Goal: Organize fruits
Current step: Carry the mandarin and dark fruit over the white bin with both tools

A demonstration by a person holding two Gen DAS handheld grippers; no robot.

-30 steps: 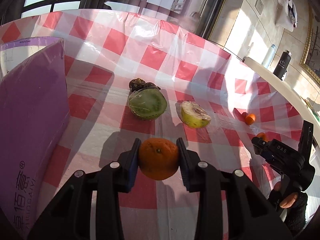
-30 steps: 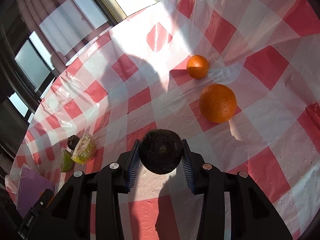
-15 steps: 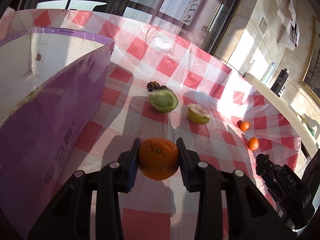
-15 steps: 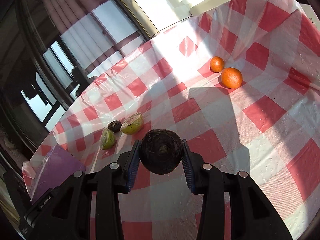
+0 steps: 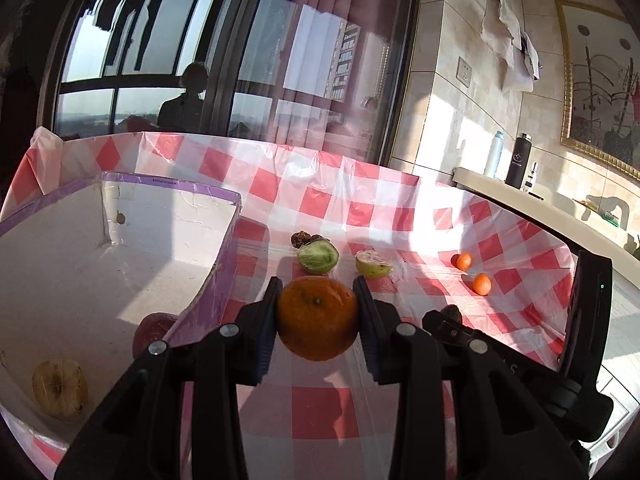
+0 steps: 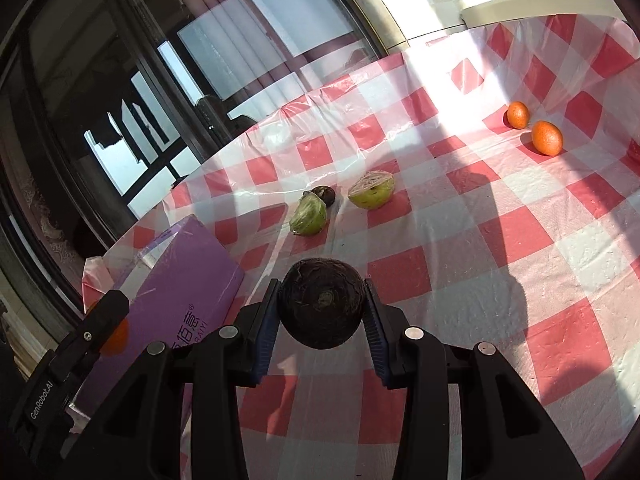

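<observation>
A: Carrying two fruits at once, we have the left gripper (image 5: 318,316) clamped on a round orange tangerine (image 5: 318,318), its jaws narrowed onto the peel, and the right gripper (image 6: 322,308) closed the same way on a dark, rough-skinned round fruit (image 6: 322,304).

B: And the purple cardboard box with the white lining (image 5: 224,264) sits at our nine o'clock in the left view, open side up. We see a reddish fruit (image 5: 154,330) and a yellowish apple (image 5: 60,388) inside it already.

A: So we swing the tangerine left over the box wall, lower it onto bare white floor, and only then let the jaws spread. Dropping it from height could send it rolling into the apple.

B: From the right view the box lies at eight o'clock, with the left gripper between us and it. We judge it best to hold the dark fruit back until the left one is out of the way.

A: Left on the red-and-white checked tablecloth (image 6: 500,240) are a green halved fruit (image 6: 308,218), a yellow-green halved fruit (image 6: 372,192) and a small dark fruit (image 6: 324,195) at twelve o'clock, plus two small oranges (image 6: 546,138) at two o'clock.
</observation>
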